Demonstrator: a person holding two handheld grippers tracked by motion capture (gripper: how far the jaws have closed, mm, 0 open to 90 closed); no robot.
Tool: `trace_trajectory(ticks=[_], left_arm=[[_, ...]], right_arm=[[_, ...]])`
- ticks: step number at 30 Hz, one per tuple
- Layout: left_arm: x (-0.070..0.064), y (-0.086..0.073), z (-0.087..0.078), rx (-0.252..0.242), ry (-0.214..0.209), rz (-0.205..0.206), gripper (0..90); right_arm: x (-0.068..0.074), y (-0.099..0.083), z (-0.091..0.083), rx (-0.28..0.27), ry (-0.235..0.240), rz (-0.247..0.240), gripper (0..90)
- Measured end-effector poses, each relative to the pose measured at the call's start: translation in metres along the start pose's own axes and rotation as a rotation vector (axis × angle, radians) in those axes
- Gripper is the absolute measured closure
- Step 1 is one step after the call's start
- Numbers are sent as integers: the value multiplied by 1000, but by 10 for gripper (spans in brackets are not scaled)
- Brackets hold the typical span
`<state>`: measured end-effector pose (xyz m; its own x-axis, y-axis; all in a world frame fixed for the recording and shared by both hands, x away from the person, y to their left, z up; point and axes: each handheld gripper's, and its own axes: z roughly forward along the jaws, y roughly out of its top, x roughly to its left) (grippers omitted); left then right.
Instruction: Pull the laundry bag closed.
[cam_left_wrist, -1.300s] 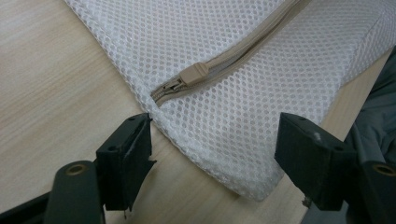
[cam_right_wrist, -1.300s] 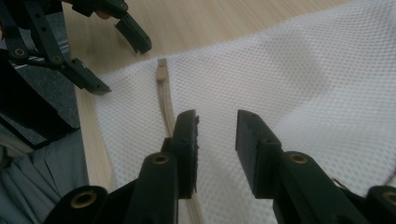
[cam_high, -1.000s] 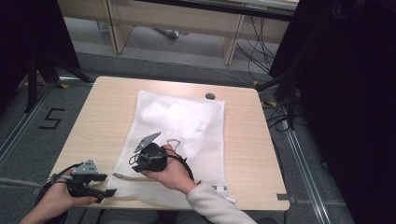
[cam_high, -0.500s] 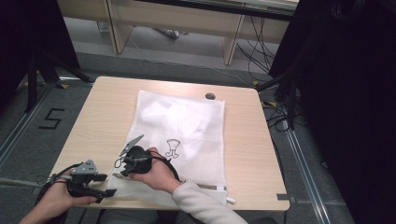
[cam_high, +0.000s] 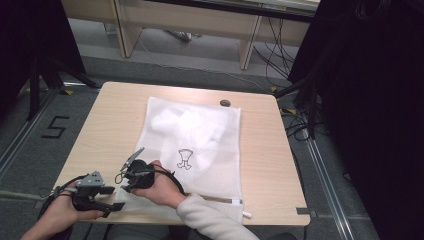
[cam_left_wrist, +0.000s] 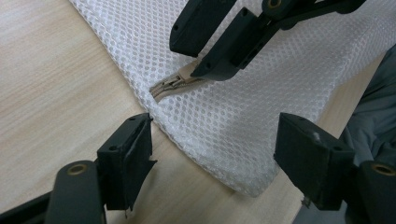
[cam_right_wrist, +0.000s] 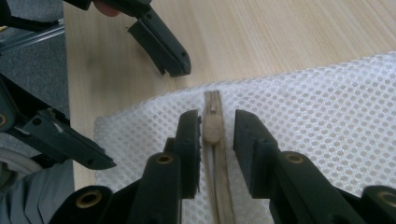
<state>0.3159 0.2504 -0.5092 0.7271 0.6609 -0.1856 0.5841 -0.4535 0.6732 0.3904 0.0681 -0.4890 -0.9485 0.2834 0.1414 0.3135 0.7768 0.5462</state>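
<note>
Jaws of the right gripper (cam_right_wrist: 212, 140) stand slightly apart astride the beige zipper pull (cam_right_wrist: 212, 127) of the white mesh laundry bag (cam_high: 195, 140) at the table's near-left corner, unclamped. Left gripper (cam_left_wrist: 212, 154) gapes wide, empty; better pinning that corner first.

Mesh bag (cam_high: 200, 140) on table (cam_high: 110, 120)

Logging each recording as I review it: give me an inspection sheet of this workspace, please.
Surface: wooden table, flat.
Job's things: white mesh bag lying flat; beige zipper pull at its near left corner.
Clutter: small dark disc at the far edge.
Grippers: right tongs open, straddling the zipper pull; left tongs open around the bag's corner, not clamped.
Cables: black cable trailing from the left tongs; loose cables on the floor.
Surroundings: wooden bench, dark curtain.
</note>
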Motion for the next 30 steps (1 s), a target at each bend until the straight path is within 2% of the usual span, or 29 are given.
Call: trace_trajectory(ticks=[4, 5, 6, 7, 9, 10, 13, 16, 17, 18, 21, 22, 23, 24, 26, 28, 29, 30], left_arm=[[0, 0, 0, 0, -6, -1, 270], [-1, 0, 1, -17, -9, -21, 270], [-1, 0, 1, -17, -9, -21, 270], [0, 0, 0, 3, -8, -1, 270], [0, 0, 0, 2, -7, -3, 270], [-1, 0, 0, -13, -2, -20, 270], [-1, 0, 1, -12, -1, -21, 270], [-1, 0, 1, -12, -7, -20, 273], [-1, 0, 1, -11, -4, -20, 273], [-2, -1, 1, -13, 1, -40, 273], [-1, 0, 1, -23, -5, -35, 282], [-1, 0, -1, -32, 7, -33, 286], [-1, 0, -1, -40, 1, -49, 292], [2, 1, -2, -29, 7, -18, 298], [-1, 1, -1, -55, 10, -63, 309], [2, 2, -3, -47, 11, -34, 318], [1, 2, -1, -69, -1, -58, 323], [1, 3, -1, -70, 4, -62, 329]], right_arm=[[2, 2, 4, 16, 1, 20, 722], [1, 2, 4, 16, 10, 19, 729], [1, 2, 5, 14, -1, 6, 739], [1, 2, 6, 14, 0, 6, 747], [1, 2, 6, 15, -4, 9, 756], [1, 2, 7, 17, -10, 12, 769], [1, 3, 7, 20, -12, 10, 811], [3, 3, 5, 14, -19, 8, 814], [4, 3, 4, 15, -17, 11, 815], [5, 4, 3, 14, -15, 13, 815], [5, 5, 1, 14, -16, 3, 816], [5, 6, -2, 11, -16, -4, 816], [5, 7, -4, 11, -12, -3, 816], [6, 8, -6, 10, -7, 0, 816], [6, 10, -11, 3, -2, -9, 817], [7, 13, -16, 1, -8, -8, 817], [7, 14, -18, -3, -13, -18, 817], [7, 15, -20, -9, -7, -28, 817]])
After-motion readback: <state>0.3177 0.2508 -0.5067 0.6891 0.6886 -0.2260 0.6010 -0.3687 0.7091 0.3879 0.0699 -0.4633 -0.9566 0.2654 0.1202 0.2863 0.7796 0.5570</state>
